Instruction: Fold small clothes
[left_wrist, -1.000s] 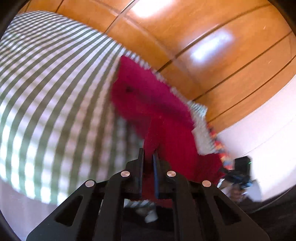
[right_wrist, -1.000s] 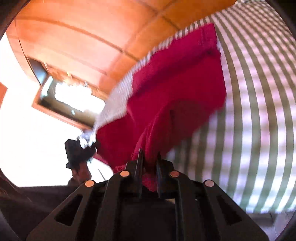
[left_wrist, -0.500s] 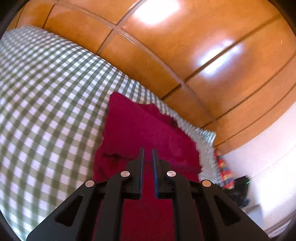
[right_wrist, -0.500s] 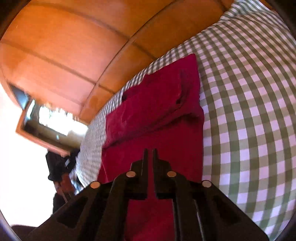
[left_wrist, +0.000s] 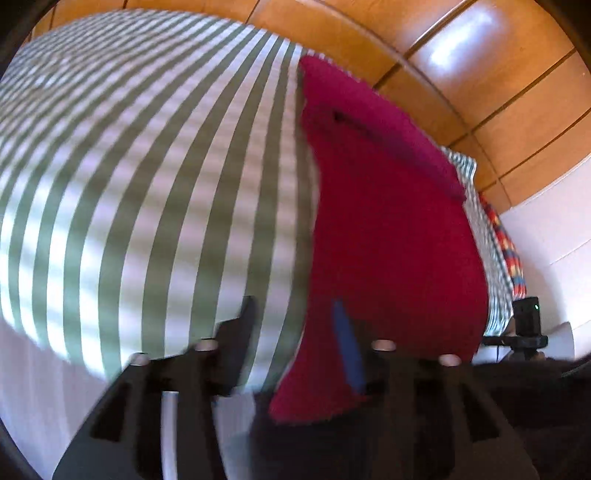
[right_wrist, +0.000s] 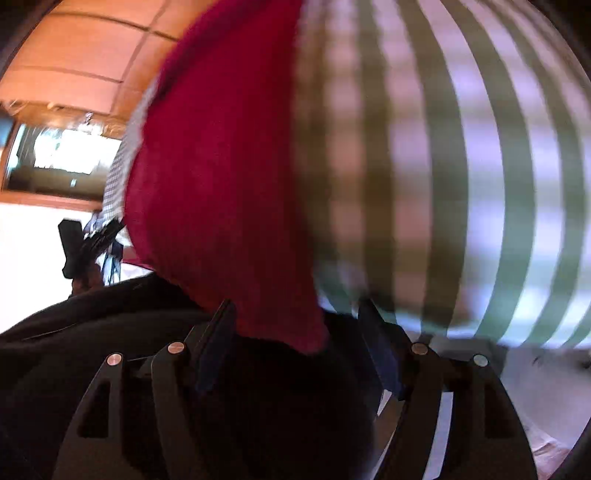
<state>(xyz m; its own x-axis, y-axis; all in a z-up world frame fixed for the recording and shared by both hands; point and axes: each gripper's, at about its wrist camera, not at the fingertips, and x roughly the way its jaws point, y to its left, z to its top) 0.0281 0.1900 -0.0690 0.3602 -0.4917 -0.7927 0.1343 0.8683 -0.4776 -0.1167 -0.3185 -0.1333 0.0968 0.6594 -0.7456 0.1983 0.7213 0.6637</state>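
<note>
Wood panelling (left_wrist: 480, 74) fills the wall behind a bed covered in a green and white checked sheet (left_wrist: 147, 184), which is smeared into stripes by blur in both views.

On that sheet lies a dark red garment (left_wrist: 388, 221). It stretches from the far edge of the bed, near the panelling, down to the near edge, where its lower corner hangs over the side. Toward the far end a folded layer sits on top of the rest, with a small dark gap showing under the fold.

Seen from the left wrist, the left tool (left_wrist: 295, 325) stands wide, its two fingers well apart. The near corner of the garment falls between them, lying over the right-hand finger (left_wrist: 345, 343), while the other finger sits over bare sheet. Nothing is pinched.

From the right wrist, the right tool (right_wrist: 295, 317) is also spread wide. The garment's pointed lower corner (right_wrist: 288, 314) droops into the gap between the fingers, close to the left one, and I cannot tell whether it touches either.

Beyond the bed, at the edge of each view, a dark device on a stand (left_wrist: 526, 321) is visible against a white wall (left_wrist: 554, 240), beside a strip of colourful patterned cloth (left_wrist: 508, 251).
</note>
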